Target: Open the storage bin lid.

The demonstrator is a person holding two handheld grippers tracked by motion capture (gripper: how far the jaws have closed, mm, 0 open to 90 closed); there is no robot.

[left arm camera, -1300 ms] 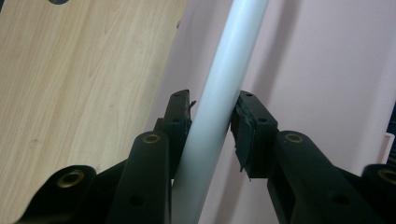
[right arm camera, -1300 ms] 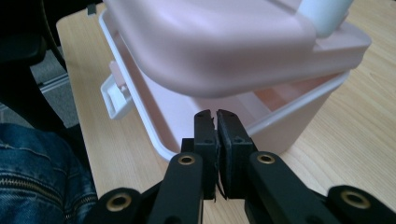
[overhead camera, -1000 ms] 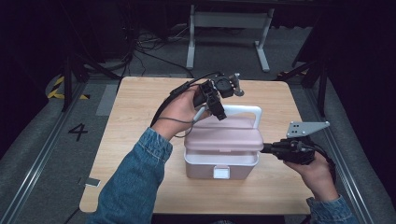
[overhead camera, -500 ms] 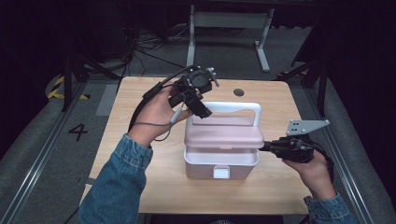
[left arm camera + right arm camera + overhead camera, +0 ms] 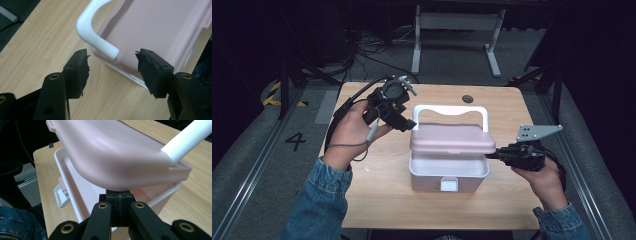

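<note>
A: Box? 
B: White box [image 5: 449, 172] sits mid-table, toward the near edge of the table [image 5: 377, 200]; pink lid [image 5: 452, 139] raised off it, white handle [image 5: 451, 110] up.
A: Your right gripper [image 5: 496, 154]?
B: Jaws closed together at the lid's right edge, wedged under it.
A: Left gripper [image 5: 404, 122]?
B: Just been opening, now spread wide with nothing between, beside the lid's back-left corner, near the handle's end.

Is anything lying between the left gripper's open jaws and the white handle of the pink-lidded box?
Nothing: in the left gripper view only bare light wooden tabletop separates the left gripper from the white plastic handle on the pink lid.
</note>
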